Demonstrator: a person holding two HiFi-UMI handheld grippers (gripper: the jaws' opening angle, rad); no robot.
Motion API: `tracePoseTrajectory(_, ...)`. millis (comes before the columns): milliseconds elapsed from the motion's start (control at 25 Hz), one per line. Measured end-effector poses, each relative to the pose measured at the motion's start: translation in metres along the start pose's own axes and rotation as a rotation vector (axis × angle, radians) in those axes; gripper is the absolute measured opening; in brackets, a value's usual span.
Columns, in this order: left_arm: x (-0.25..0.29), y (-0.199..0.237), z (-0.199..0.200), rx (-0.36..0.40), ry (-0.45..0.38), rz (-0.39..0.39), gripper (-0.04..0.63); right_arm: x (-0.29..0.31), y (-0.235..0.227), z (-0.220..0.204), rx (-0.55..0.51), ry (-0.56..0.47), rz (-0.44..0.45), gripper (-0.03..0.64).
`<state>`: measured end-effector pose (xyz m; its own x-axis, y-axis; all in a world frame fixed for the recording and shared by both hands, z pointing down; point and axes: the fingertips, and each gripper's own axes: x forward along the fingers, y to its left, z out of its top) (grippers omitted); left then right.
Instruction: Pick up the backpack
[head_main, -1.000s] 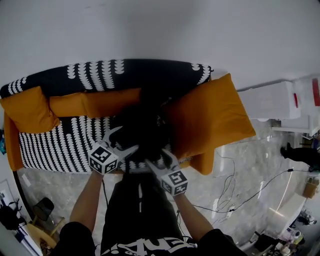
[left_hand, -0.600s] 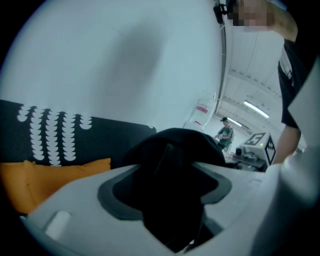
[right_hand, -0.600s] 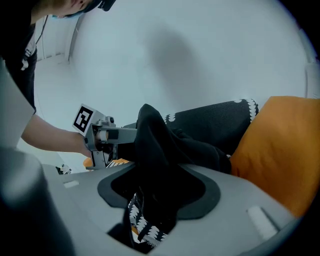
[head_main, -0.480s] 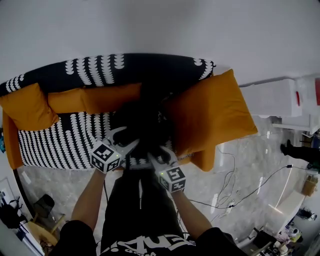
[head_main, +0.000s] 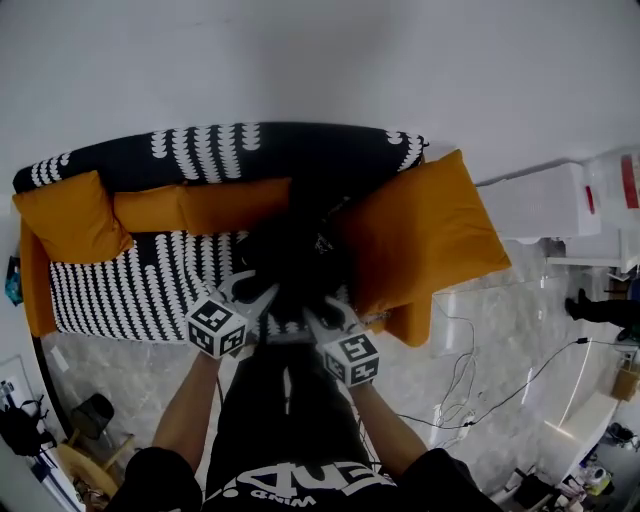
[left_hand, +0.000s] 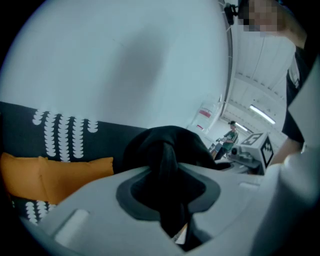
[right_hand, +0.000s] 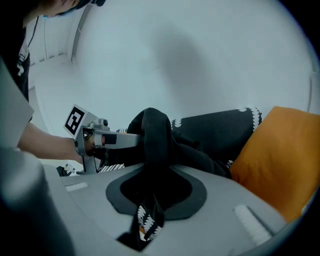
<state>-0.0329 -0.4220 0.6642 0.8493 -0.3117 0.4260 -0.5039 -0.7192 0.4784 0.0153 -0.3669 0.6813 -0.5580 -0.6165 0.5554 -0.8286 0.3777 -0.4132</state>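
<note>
At the sofa (head_main: 120, 290) edge, left tool (head_main: 255, 291) and right tool (head_main: 325, 312) are closing, pinching black backpack (head_main: 295, 255) fabric.

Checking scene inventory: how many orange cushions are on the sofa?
3: a small cushion at the left end of the sofa, a long cushion along its backrest, a large cushion at the right end. The backpack may hide more.
</note>
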Motion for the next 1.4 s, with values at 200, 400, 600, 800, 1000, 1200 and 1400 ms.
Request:
tracePoseTrajectory(200, -0.020, -0.032, 0.025, -0.002, -0.019, 0.007, 0.091, -0.034, 0.014, 0.023, -0.028, -0.023, -0.002, 0.063)
tracePoseTrajectory(400, -0.048, -0.078, 0.052, 0.011, -0.057, 0.005, 0.089, -0.081, 0.041, 0.047, -0.086, -0.073, 0.023, 0.061)
tracePoseTrajectory(600, -0.079, -0.124, 0.081, 0.036, -0.096, 0.027, 0.089, -0.127, 0.066, 0.074, -0.138, -0.132, 0.043, 0.061)
tracePoseTrajectory(800, -0.111, -0.166, 0.102, 0.059, -0.169, 0.046, 0.089, -0.167, 0.091, 0.097, -0.186, -0.189, 0.080, 0.063)
tracePoseTrajectory(1000, -0.137, -0.189, 0.118, 0.066, -0.236, 0.102, 0.089, -0.188, 0.112, 0.116, -0.242, -0.228, 0.130, 0.061)
tracePoseTrajectory(1200, -0.148, -0.200, 0.122, 0.072, -0.283, 0.170, 0.089, -0.194, 0.119, 0.122, -0.254, -0.247, 0.203, 0.063)
tracePoseTrajectory(1400, -0.151, -0.199, 0.108, 0.059, -0.293, 0.226, 0.087, -0.188, 0.118, 0.110, -0.239, -0.242, 0.262, 0.063)
